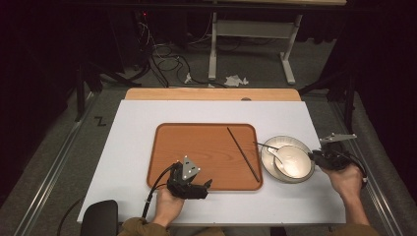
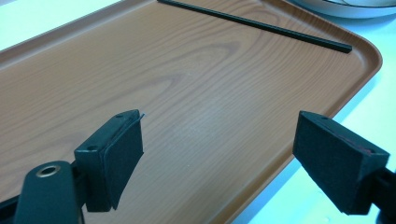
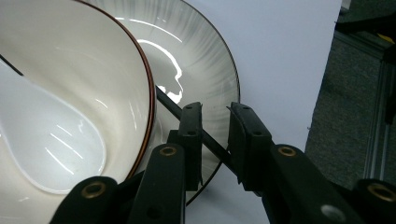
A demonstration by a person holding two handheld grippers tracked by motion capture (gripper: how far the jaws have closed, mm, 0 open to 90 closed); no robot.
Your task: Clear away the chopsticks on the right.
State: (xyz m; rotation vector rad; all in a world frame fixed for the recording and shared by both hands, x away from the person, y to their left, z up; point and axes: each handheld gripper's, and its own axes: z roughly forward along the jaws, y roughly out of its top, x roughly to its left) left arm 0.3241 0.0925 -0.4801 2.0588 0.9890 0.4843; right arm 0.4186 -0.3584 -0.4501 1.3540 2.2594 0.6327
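Closing right gripper (image 3: 215,135) on chopstick (image 3: 187,122) lying across plate (image 3: 210,70) under bowl (image 3: 70,70), jaws nearly touching it. Hovering left gripper (image 2: 219,158) wide open, empty, over tray (image 2: 187,93). Probably pairing with second chopstick (image 1: 243,153).

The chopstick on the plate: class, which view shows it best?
The right gripper view: the chopstick runs between the right hand-held gripper jaws, across the plate rim. In the high view it is a thin line. The left gripper view offers a plate edge.
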